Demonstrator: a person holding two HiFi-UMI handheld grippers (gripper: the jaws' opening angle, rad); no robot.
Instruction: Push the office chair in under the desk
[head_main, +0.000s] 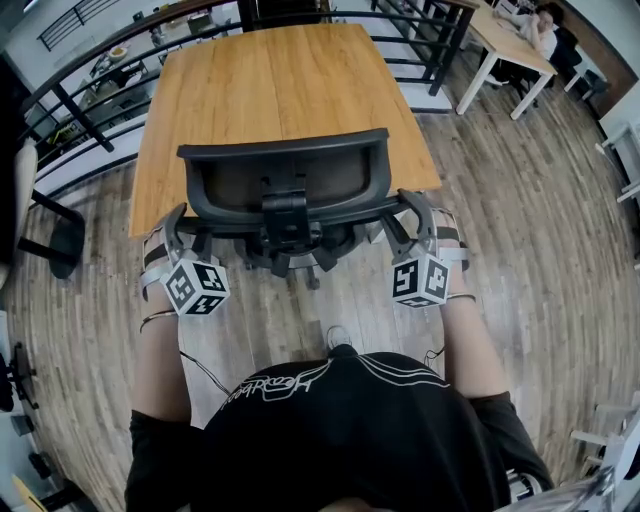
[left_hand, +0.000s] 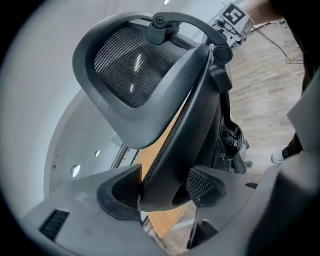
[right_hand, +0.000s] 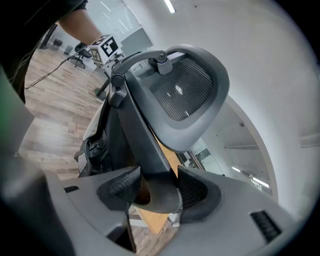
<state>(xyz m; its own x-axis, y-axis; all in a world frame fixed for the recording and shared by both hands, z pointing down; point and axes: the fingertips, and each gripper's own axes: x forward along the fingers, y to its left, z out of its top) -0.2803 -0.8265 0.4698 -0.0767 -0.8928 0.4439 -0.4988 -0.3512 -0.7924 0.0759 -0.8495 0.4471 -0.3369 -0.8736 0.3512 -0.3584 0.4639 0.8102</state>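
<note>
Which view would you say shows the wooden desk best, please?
The head view: the desk top lies nearly whole beyond the office chair. Both gripper views show only a sliver of its wood behind the chair.

The head view looks steeply down from above the person's shoulders, with the desk (head_main: 270, 80) at 12 o'clock, the office chair (head_main: 285, 175) mid-frame, the left gripper (head_main: 178, 218) at 8 and the right gripper (head_main: 410, 208) at 4. Each gripper view sits very close behind its own jaws, clamped on the chair's back frame, and faces up along it to the headrest (left_hand: 125, 65) near 12. All three share the chair back and desk edge; the left gripper view catches the right gripper at 1 o'clock, the right gripper view the left at 11.
</note>
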